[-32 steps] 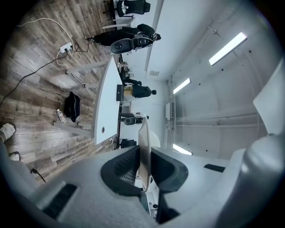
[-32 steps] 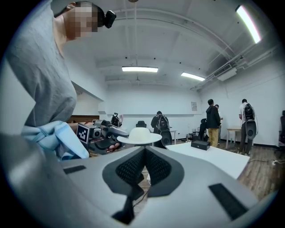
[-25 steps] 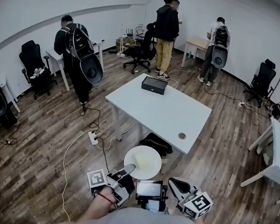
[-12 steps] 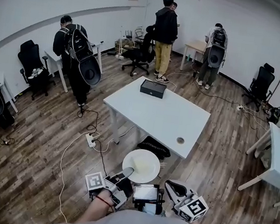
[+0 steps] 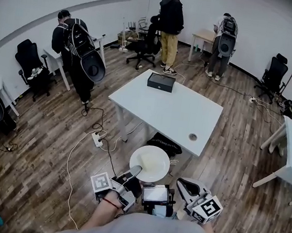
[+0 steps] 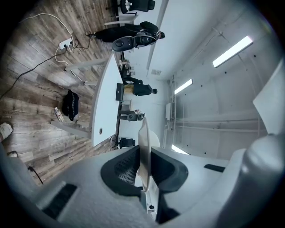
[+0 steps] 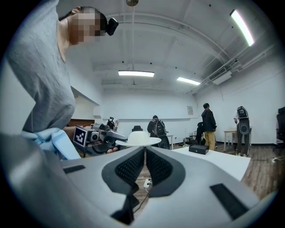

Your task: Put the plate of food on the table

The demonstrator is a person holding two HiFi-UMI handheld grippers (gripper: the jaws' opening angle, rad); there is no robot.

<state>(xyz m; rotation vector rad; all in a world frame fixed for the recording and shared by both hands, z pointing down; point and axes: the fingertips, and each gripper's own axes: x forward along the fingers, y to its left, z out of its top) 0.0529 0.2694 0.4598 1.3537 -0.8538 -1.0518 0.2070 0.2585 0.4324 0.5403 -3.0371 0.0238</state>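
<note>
Clamping plate (image 5: 152,163) edge, left tool (image 6: 143,153); right tool (image 7: 145,153) closed.

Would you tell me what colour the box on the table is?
The box is black, clearest in the head view.

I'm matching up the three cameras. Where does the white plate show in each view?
Head view: plate low centre, rim in the left gripper, short of the table.
Left gripper view: plate edge-on between the jaws, low centre.
Right gripper view: plate left of centre, seen side-on.
Shared landmark: the black box on the table.
</note>
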